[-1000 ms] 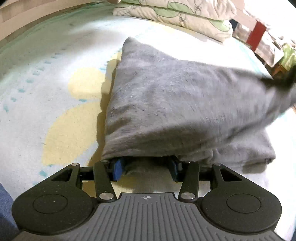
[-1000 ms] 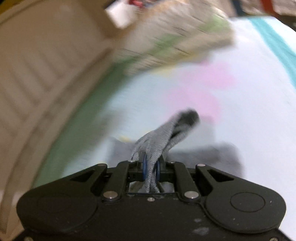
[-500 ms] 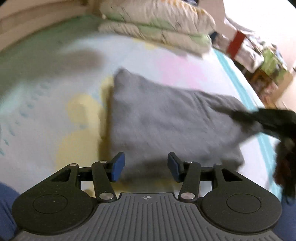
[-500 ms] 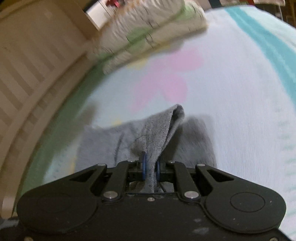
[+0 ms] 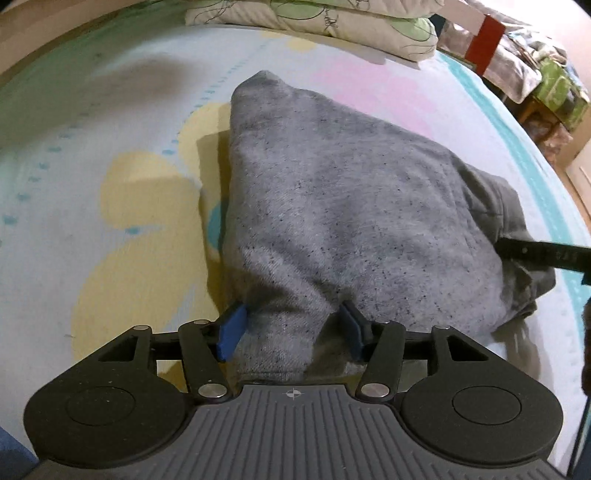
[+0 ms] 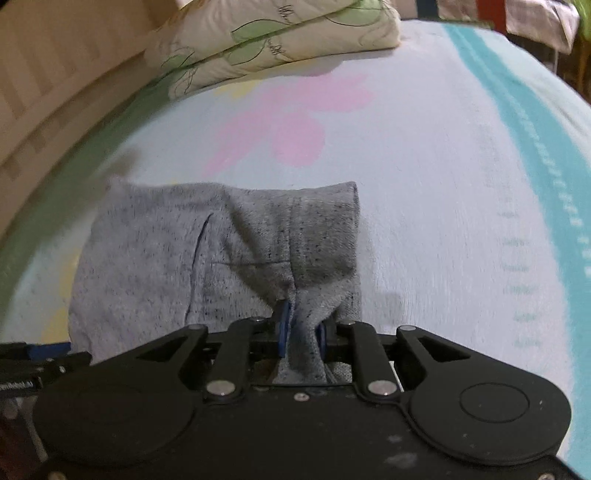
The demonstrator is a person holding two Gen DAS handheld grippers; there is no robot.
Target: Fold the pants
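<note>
The grey pants [image 5: 351, 206] lie folded in a thick stack on the flowered bed sheet [image 5: 110, 177]. My left gripper [image 5: 291, 328] is open, its blue pads on either side of the near edge of the stack, with cloth between them. My right gripper [image 6: 301, 332] is shut on a bunched edge of the pants [image 6: 221, 251], low over the sheet. The right gripper's finger also shows at the right edge of the left wrist view [image 5: 543, 254], at the stack's right side.
Stacked pillows [image 5: 332, 18] lie at the head of the bed, also in the right wrist view [image 6: 266, 40]. A wooden bed frame [image 6: 48, 74] runs along the left. Cluttered furniture [image 5: 535, 74] stands past the bed's right side.
My left gripper has moved back in onto the stack's near edge, jaws still open. My right gripper has lowered its held edge down onto the stack.
</note>
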